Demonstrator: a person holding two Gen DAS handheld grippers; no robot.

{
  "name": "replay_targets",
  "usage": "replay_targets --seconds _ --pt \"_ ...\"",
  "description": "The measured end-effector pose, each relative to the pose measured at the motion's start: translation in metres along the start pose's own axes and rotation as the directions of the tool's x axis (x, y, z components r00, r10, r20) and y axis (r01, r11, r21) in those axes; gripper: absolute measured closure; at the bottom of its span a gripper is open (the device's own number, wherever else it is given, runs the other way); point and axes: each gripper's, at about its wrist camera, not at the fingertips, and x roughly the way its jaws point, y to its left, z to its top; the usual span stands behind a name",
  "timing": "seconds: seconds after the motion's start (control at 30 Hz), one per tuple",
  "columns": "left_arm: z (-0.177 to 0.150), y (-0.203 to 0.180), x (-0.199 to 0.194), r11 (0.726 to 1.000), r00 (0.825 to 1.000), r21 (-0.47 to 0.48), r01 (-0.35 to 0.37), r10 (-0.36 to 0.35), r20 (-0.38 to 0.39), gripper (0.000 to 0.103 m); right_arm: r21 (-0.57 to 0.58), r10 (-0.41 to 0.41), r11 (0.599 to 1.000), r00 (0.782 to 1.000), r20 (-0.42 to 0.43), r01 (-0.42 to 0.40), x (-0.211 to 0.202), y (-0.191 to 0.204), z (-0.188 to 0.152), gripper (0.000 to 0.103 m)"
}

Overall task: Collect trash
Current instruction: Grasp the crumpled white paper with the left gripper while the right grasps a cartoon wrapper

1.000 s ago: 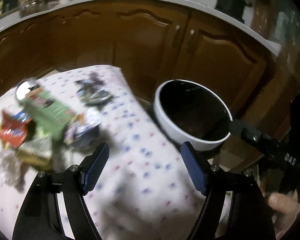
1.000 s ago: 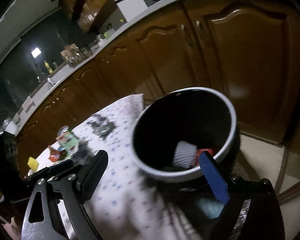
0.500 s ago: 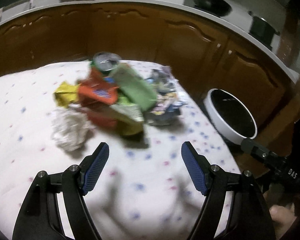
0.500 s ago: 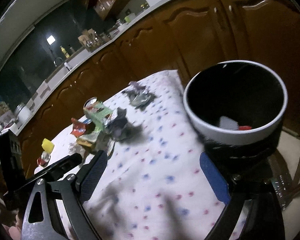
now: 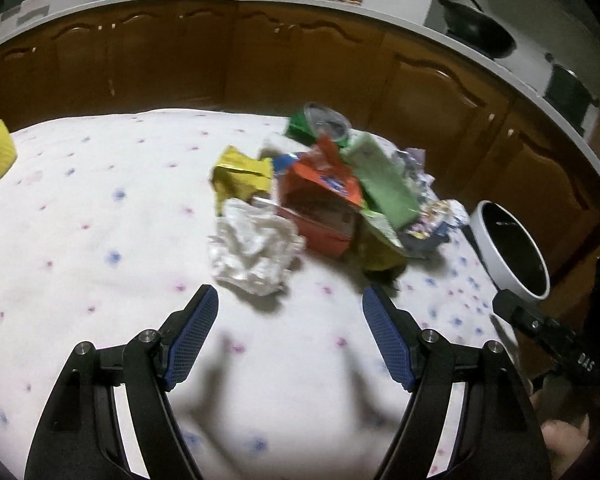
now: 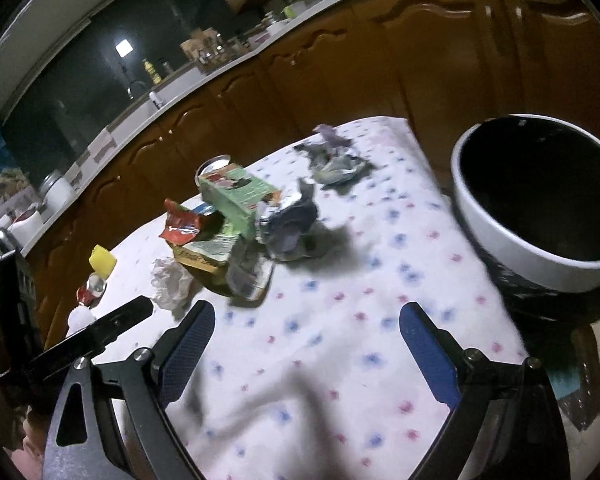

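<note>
Left tongs (image 5: 288, 336) spread wide, empty, above the desk (image 5: 80, 240). Right tongs (image 6: 308, 344) likewise. Nearest target: crumpled white tissue (image 5: 254, 250), beside the wrapper pile (image 5: 332, 192). Judged light, soft, compressible; pinch across its bulk. Bin (image 6: 540, 200) off the desk's edge.

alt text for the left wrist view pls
Open left claw hovers over a dotted tablecloth, facing a crumpled white tissue and a pile of snack wrappers. A white-rimmed trash bin sits beyond the table's right edge.
</note>
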Motion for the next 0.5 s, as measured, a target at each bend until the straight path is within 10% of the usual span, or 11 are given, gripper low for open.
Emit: replay_targets --seconds 0.5 --pt "0.024 0.021 0.038 0.998 0.996 -0.025 -0.055 0.054 -0.07 0.027 -0.052 0.009 0.999 1.0 0.003 -0.009 0.051 0.015 0.045 0.01"
